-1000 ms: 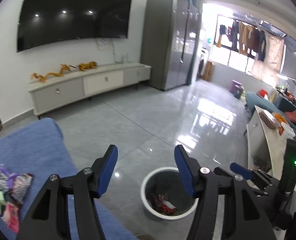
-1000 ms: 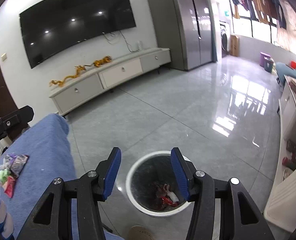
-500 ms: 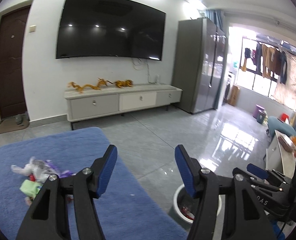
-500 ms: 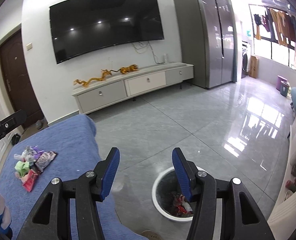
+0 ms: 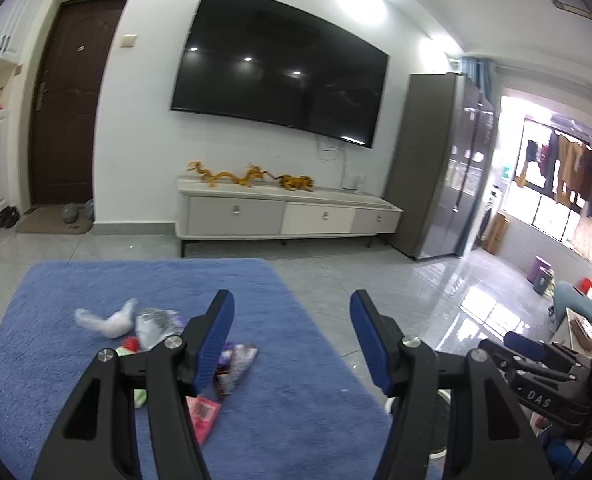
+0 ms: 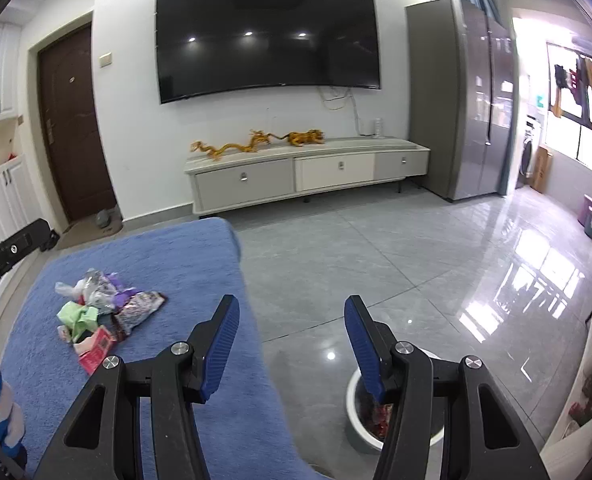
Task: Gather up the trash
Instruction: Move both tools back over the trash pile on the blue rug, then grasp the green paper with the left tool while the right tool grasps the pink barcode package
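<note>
Both your grippers are empty, with the jaws standing apart and nothing between them. The left gripper (image 5: 292, 336) points over the blue blanket (image 5: 296, 420), and the right gripper (image 6: 292, 340) sits over the blanket's right edge, beside the grey floor (image 6: 375, 260).

The trash pile (image 6: 104, 312) lies on the left part of the blanket: a white crumpled bag (image 5: 106, 320) at the far side, a dark patterned wrapper (image 5: 238, 364) to the right, a pink packet (image 5: 202, 412) nearest you, and a green piece (image 6: 78, 316). The pile is loose and overlapping.

The white bin (image 6: 357, 420) stands on the floor just right of the blanket, low behind your right gripper, with some trash already inside.

Your next step looks like another pick. Take an outer piece first, probably the pink packet or the patterned wrapper, since they lie clear of the heap. Come in low with the jaws straddling one edge, and pinch a raised fold rather than the flat face. Keep off the blanket's pile so you don't drag the cloth.
</note>
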A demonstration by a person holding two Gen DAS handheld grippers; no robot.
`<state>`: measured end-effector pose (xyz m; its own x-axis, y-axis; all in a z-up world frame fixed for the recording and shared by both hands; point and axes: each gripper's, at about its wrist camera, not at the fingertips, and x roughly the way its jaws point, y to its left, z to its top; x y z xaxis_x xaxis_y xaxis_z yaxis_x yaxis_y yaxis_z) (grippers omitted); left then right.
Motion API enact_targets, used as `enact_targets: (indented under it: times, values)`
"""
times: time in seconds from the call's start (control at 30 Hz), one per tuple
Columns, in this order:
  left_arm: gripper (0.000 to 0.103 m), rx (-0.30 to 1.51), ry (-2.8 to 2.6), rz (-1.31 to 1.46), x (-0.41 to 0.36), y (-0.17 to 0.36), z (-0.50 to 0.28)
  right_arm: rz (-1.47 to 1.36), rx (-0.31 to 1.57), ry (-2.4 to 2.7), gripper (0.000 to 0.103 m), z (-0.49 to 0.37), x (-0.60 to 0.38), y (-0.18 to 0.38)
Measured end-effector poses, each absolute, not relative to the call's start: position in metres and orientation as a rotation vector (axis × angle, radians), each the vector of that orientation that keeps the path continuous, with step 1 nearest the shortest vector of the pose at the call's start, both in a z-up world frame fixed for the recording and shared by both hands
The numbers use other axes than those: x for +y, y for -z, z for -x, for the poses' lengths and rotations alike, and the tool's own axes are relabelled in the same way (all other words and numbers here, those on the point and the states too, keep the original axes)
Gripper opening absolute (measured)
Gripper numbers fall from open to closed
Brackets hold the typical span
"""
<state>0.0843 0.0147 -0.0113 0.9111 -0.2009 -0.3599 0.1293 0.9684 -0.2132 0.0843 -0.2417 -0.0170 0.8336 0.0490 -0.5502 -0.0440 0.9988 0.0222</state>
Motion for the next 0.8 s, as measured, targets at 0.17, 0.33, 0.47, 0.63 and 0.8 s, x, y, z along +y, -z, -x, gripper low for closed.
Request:
enact_targets:
  times: [0.17,0.33,0.47,0.63,0.8]
  values:
    - [0.058,0.406,0.106,0.214,0.058,0.027,-0.089,0.034,0.609,-0.112,0.052,-0.098,-0.202,0.023]
    - [0.058,0.442,0.032,0.231,0.093,0.046,-0.096,0.073,0.644,-0.194,0.052,-0.112,-0.158,0.037]
    - [0.058,0.475,-0.05,0.233,0.134,0.064,-0.103,0.103,0.683,-0.257,0.052,-0.126,-0.129,0.049]
    - [0.058,0.534,-0.167,0.238,0.187,0.091,-0.11,0.118,0.74,-0.343,0.052,-0.143,-0.101,0.07]
    - [0.058,0.589,-0.201,0.24,0.21,0.114,-0.114,0.084,0.823,-0.448,0.052,-0.161,-0.076,0.096]
